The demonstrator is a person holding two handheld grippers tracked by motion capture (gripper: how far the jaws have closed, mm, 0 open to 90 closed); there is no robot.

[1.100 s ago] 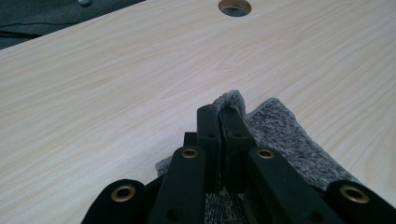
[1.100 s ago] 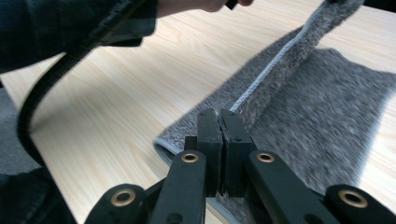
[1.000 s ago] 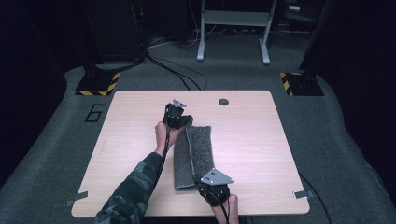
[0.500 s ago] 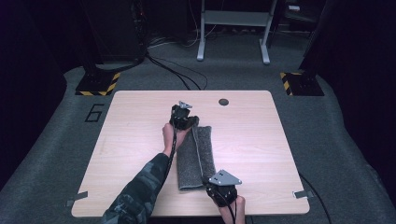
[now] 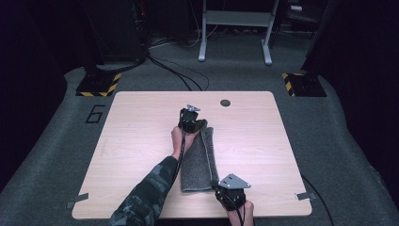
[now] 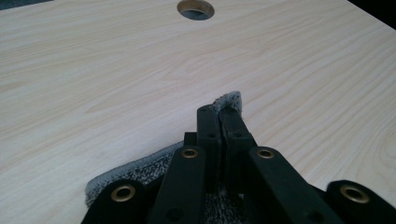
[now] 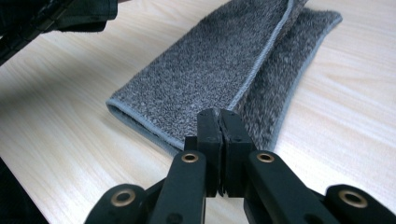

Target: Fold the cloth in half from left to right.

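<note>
A grey towel (image 5: 200, 160), folded lengthwise into a long strip, is laid on the wooden table (image 5: 131, 141), running from mid-table toward the near edge. The left forearm, in a camouflage sleeve (image 5: 146, 197), is extended diagonally forward, with the left gripper (image 5: 190, 121) held at the towel's far end. Its jaws are clenched on a far corner of the towel (image 6: 229, 99). The right gripper (image 5: 230, 195) is held low at the near edge, by the towel's near right corner (image 7: 210, 74). Its jaws are pressed together at the towel's edge; whether cloth is pinched cannot be told.
</note>
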